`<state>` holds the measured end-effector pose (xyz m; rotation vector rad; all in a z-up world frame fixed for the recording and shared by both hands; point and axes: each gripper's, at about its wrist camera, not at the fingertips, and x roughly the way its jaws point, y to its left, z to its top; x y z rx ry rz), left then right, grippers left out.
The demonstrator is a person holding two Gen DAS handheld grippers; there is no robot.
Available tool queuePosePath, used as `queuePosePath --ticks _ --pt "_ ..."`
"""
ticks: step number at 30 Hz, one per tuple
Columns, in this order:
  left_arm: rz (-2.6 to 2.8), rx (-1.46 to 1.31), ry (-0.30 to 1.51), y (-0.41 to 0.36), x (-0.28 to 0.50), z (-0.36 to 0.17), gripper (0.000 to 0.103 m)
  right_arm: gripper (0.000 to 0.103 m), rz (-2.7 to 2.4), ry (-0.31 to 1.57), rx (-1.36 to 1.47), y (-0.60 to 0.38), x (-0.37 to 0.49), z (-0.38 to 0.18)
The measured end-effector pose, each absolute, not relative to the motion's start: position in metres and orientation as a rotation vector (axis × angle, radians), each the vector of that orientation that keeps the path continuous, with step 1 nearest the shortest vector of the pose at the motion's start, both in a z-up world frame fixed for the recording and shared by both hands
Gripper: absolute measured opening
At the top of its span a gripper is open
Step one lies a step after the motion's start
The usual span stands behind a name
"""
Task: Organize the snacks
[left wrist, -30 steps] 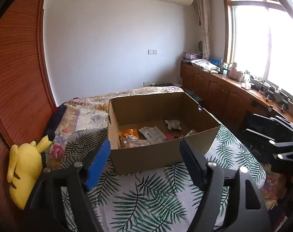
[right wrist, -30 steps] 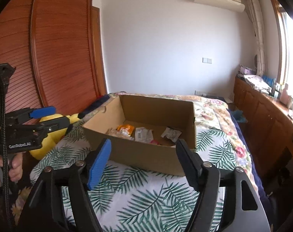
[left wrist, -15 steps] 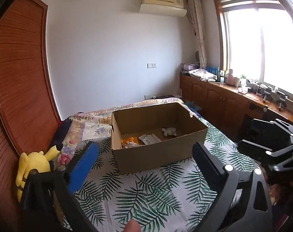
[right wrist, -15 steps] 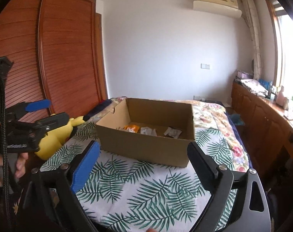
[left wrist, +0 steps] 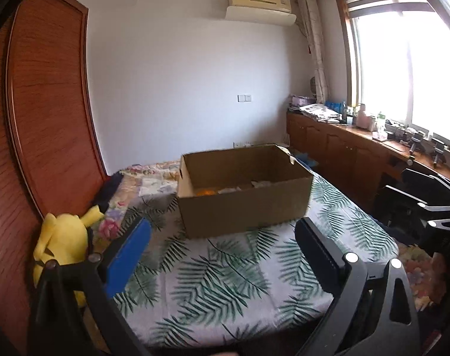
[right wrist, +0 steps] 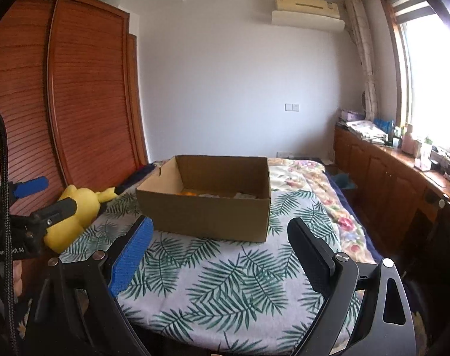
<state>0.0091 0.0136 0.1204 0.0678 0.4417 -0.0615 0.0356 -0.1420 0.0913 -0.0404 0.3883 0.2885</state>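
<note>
Seemingly we are near the end of tidying the snacks, though that is our judgement. Our left gripper (left wrist: 222, 243) hangs above the near edge of the bed (left wrist: 225, 281), its jaws spread wide with nothing between them; they have just been opening. Our right gripper (right wrist: 220, 241) is likewise spread and empty over the same edge, its jaws also just opened. The cardboard box (left wrist: 245, 210) sits at the middle of the bed on the palm-leaf sheet, well apart from both grippers. Inside it we glimpse an orange packet (left wrist: 205, 191) and pale wrappers (right wrist: 244, 195) on the floor of the box. No loose snack shows on the sheet, so little seems left to gather. A yellow plush toy (right wrist: 76, 207) rests at the left edge, beside the wardrobe (right wrist: 85, 89).
</note>
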Motion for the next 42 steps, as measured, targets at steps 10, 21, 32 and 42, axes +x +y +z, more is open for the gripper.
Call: queuePosePath --ticks 10,21,32,42 --pt "-0.054 0.021 0.485 0.006 -0.009 0.094 0.099 0.094 0.29 0.383 -0.045 -0.142 0.007 0.074" --pt "-0.027 0.029 0.481 0.006 -0.021 0.085 0.099 0.094 0.253 0.415 -0.015 -0.152 -0.007 0.052" --pt "-0.025 0.01 0.483 0.009 -0.026 0.083 0.099 0.094 0.24 0.415 -0.005 -0.156 -0.009 0.049" --pt "-0.029 0.006 0.478 0.01 -0.029 0.085 0.099 0.094 0.244 0.409 -0.011 -0.153 -0.011 0.051"
